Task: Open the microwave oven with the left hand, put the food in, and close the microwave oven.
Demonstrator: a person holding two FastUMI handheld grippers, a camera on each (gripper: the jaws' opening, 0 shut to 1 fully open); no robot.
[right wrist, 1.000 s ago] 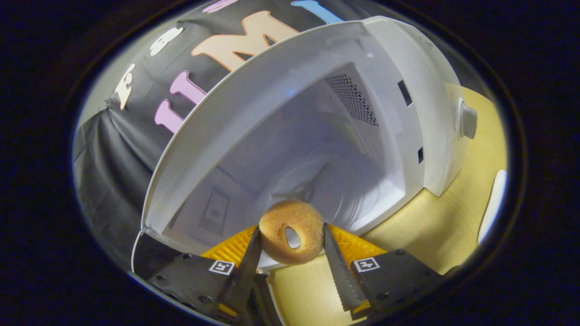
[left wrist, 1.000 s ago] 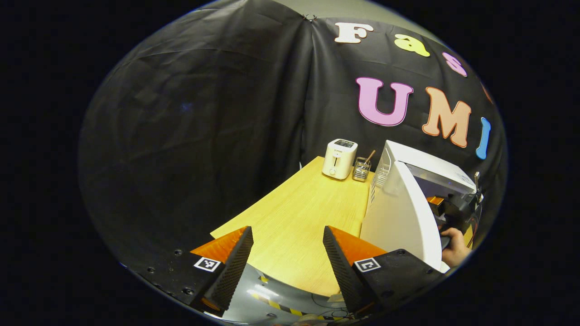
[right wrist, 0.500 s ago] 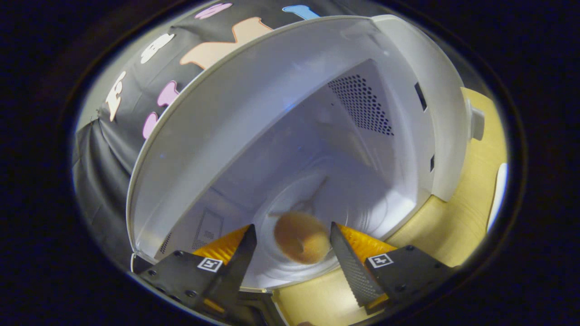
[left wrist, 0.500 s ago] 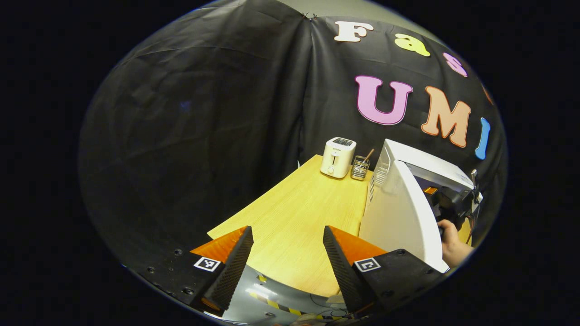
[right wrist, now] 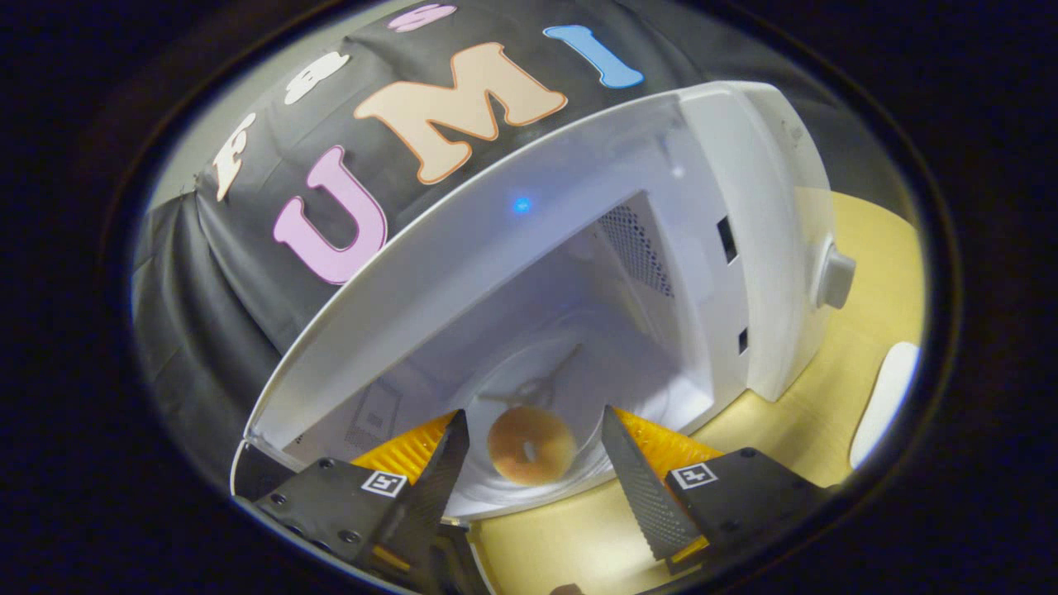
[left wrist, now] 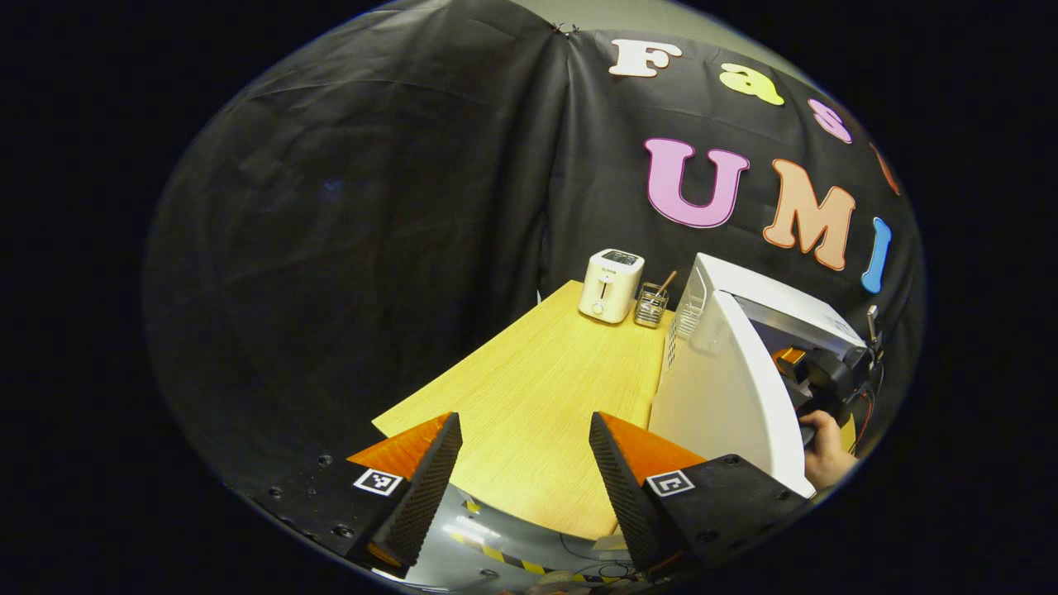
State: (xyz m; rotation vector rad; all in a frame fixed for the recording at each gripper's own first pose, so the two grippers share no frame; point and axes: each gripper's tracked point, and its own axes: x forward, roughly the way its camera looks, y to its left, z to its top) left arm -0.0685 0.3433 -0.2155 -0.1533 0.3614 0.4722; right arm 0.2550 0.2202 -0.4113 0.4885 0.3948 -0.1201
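White microwave (right wrist: 744, 248) stands open; the doughnut (right wrist: 531, 445) lies on its glass plate, just ahead between the right hand-held gripper's (right wrist: 533, 479) wide fingers. The left hand-held gripper (left wrist: 521, 471), wide and empty, sits nearer the door (left wrist: 727, 397)

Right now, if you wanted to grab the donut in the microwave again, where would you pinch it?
Probably across its outer edge. The donut lies flat on the glass plate inside the open microwave, hole up, so coming through the open front with one finger either side of the ring looks easiest. The right gripper is open and already lined up that way.
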